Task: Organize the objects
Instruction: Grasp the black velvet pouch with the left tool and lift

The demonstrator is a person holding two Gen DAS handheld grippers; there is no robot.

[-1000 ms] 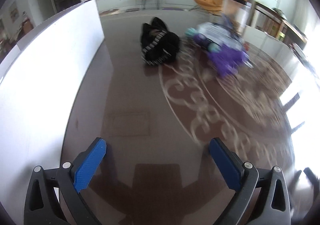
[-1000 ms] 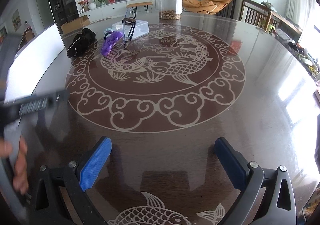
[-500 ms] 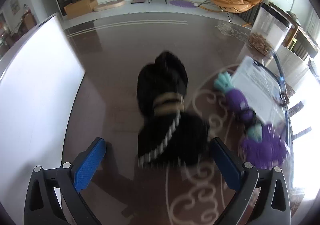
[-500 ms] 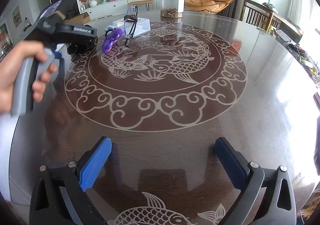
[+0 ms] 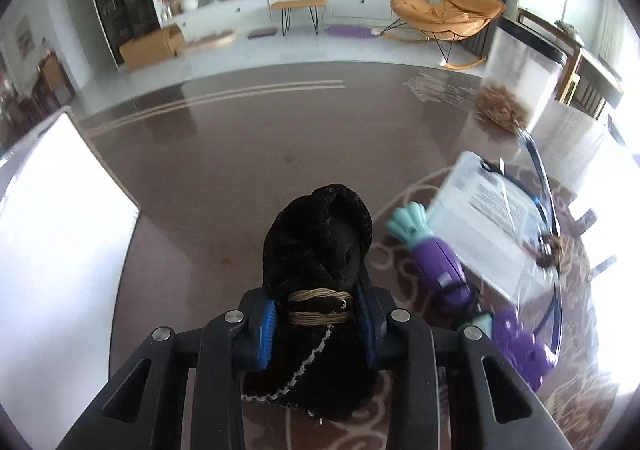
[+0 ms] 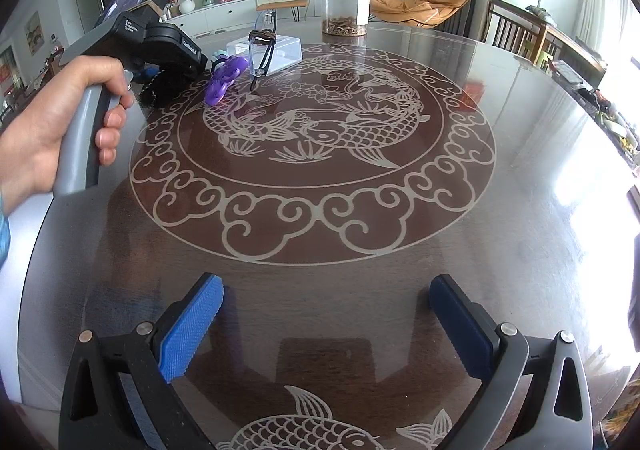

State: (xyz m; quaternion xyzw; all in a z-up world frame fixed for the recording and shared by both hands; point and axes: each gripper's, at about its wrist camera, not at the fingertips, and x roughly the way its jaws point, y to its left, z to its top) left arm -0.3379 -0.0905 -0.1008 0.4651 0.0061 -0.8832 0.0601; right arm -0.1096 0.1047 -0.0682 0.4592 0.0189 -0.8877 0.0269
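While your left gripper point(image 5: 318, 324) clamps the black pouch point(image 5: 316, 250) near the table's point(image 6: 520, 210) far-left edge beside the purple toy point(image 5: 440, 266), your right gripper point(image 6: 326, 326) hangs spread wide, holding nothing.

My pads point(image 6: 191, 326) are blue. I see a black pouch point(image 5: 316, 246) with a tan cord, a purple-and-teal toy point(image 5: 440, 270), and pale fish patterns on the brown table point(image 6: 320, 210).
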